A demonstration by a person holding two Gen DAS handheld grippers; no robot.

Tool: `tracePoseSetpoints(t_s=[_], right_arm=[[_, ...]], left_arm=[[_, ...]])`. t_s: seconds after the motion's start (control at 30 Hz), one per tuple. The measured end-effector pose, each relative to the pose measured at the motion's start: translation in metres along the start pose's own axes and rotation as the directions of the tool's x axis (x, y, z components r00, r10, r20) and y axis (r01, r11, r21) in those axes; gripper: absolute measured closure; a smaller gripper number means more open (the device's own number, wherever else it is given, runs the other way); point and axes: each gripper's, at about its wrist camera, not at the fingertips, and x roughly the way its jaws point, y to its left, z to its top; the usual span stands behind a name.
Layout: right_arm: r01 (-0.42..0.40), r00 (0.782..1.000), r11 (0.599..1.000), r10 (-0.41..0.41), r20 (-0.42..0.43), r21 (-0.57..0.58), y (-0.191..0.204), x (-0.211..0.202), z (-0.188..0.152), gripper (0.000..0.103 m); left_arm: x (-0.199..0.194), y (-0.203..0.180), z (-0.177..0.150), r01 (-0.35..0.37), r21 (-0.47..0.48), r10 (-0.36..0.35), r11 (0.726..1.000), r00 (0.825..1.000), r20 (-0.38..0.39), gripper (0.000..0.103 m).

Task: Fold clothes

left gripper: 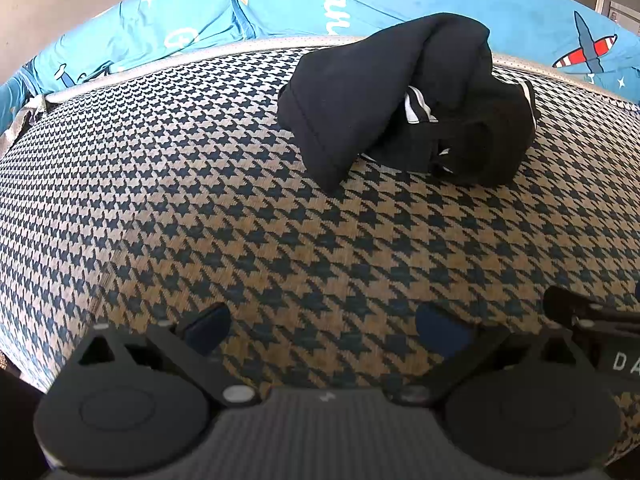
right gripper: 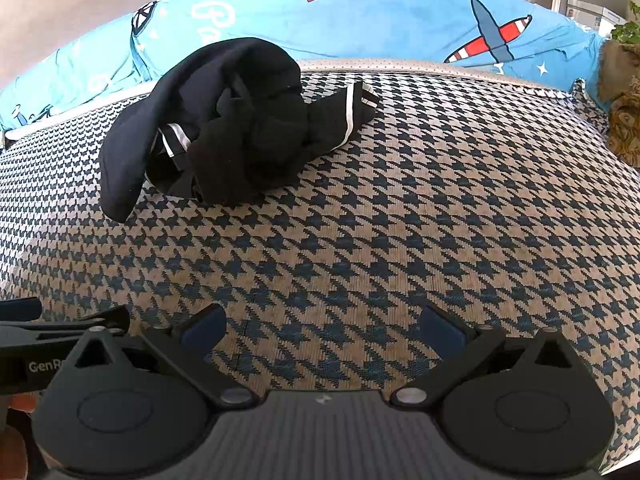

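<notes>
- While nothing's being gripped yet, the black garment [left gripper: 404, 100] is lying bunched well beyond the fingertips.
- left gripper [left gripper: 324, 326] and right gripper [right gripper: 322, 326] are being held spread wide, probably for reaching in.

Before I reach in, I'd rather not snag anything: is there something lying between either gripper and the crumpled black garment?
Nothing visible does. Between the open left gripper and the black garment lies only bare houndstooth mat; the same holds for the open right gripper. The blue bedding sits behind the garment, beyond the mat.
</notes>
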Motion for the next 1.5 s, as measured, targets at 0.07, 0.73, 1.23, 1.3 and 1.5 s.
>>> tracePoseSetpoints(t_s=[0.07,0.73,1.23,1.3,1.5], right_arm=[[0.000,1.000,1.000,0.000,0.001,-0.001,0.0001,-0.0003,-0.0002,0.000],[-0.002,1.000,1.000,0.002,-0.001,-0.002,0.0000,0.0001,-0.0016,0.000],[-0.004,1.000,1.000,0.004,-0.003,-0.001,0.0003,0.0005,-0.0010,0.000],[-0.005,1.000,1.000,0.005,-0.005,-0.001,0.0001,0.0008,-0.0011,0.000],[-0.005,1.000,1.000,0.005,-0.008,0.001,0.0002,0.0013,-0.0013,0.000]], left_arm=[[-0.0001,-0.0002,0.0001,-0.001,0.000,0.001,1.000,1.000,0.000,0.000],[0.0002,-0.0018,0.0010,-0.013,0.004,0.013,1.000,1.000,0.003,0.000],[-0.0010,-0.0018,0.0002,-0.019,0.007,0.019,1.000,1.000,0.004,0.000],[-0.0011,-0.0021,0.0002,-0.020,0.008,0.020,1.000,1.000,0.004,0.000],[-0.0017,-0.0026,-0.0002,-0.022,0.011,0.022,1.000,1.000,0.004,0.000]])
